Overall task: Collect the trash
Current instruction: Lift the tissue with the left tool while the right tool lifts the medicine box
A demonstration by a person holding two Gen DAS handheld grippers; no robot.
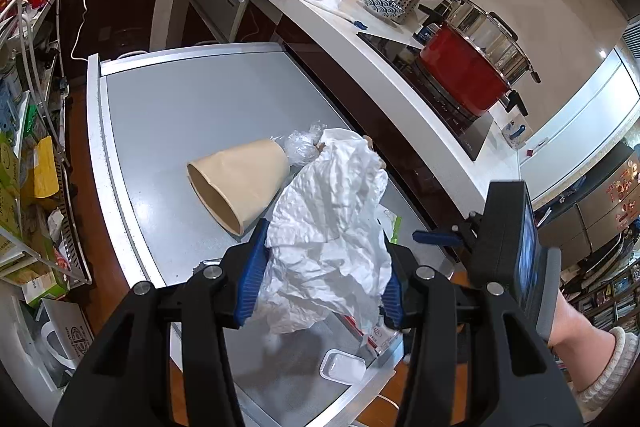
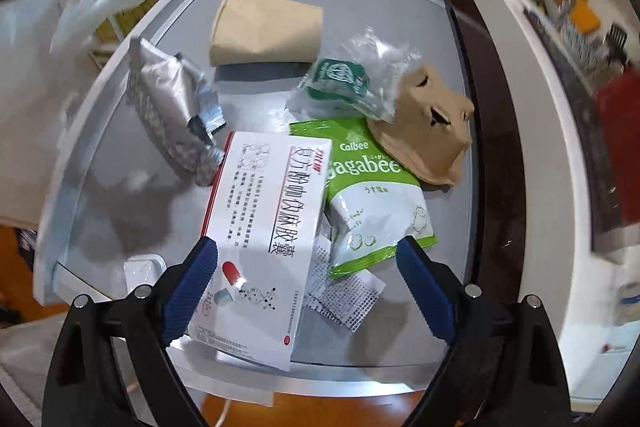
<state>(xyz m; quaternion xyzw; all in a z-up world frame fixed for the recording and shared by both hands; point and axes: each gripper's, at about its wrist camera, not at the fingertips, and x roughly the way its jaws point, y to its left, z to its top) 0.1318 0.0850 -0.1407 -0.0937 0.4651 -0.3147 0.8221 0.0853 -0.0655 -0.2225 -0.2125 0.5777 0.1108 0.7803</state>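
Observation:
My left gripper (image 1: 325, 239) is shut on a crumpled white plastic bag (image 1: 332, 211) that hangs over a grey tabletop (image 1: 180, 99). Behind the bag, a tan paper cup (image 1: 240, 179) lies on its side next to a clear wrapper (image 1: 300, 143). My right gripper (image 2: 306, 247) points down, open, its jaws wide over a white medicine box (image 2: 264, 235) without touching it. Around the box lie a green snack bag (image 2: 372, 195), a silver foil wrapper (image 2: 172, 107), a clear wrapper with a green label (image 2: 348, 83), crumpled brown paper (image 2: 428, 131) and the paper cup (image 2: 266, 31). The white bag (image 2: 60, 27) shows blurred at upper left.
A small white plastic tray (image 2: 140, 271) sits at the table's near left corner. A white kitchen counter (image 1: 360, 39) with a red pot (image 1: 464, 75) runs along the table's right side. A cluttered wire rack (image 1: 36, 147) stands to the left. A person's forearm (image 1: 580, 323) is at the right.

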